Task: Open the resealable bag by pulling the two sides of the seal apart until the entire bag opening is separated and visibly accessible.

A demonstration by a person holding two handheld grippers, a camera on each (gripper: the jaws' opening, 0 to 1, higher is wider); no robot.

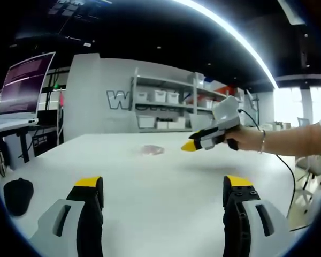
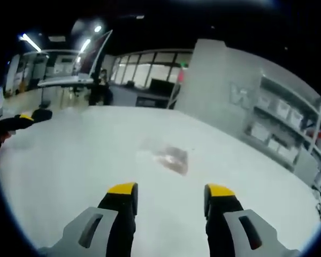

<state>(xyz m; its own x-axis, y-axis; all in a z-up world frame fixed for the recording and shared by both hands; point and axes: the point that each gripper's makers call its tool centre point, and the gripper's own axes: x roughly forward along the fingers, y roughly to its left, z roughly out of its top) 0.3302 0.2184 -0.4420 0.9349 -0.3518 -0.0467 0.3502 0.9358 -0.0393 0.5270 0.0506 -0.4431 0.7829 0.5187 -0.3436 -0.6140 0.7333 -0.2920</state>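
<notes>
Nearby, black mouse (image 1: 18, 196) on table (image 1: 166, 182) – shelves (image 1: 166, 104) behind bag (image 2: 171, 158).

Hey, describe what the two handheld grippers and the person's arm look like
Both grippers, left and right, have black jaws with yellow tips on grey bodies. In the left gripper view, the right one trails a black cable, and the hand holding it wears a bracelet.

Left gripper (image 1: 163, 194) fingers spread wide, right gripper (image 2: 170, 193) fingers parted — both empty, hand (image 1: 245, 139) holding right gripper aloft
</notes>
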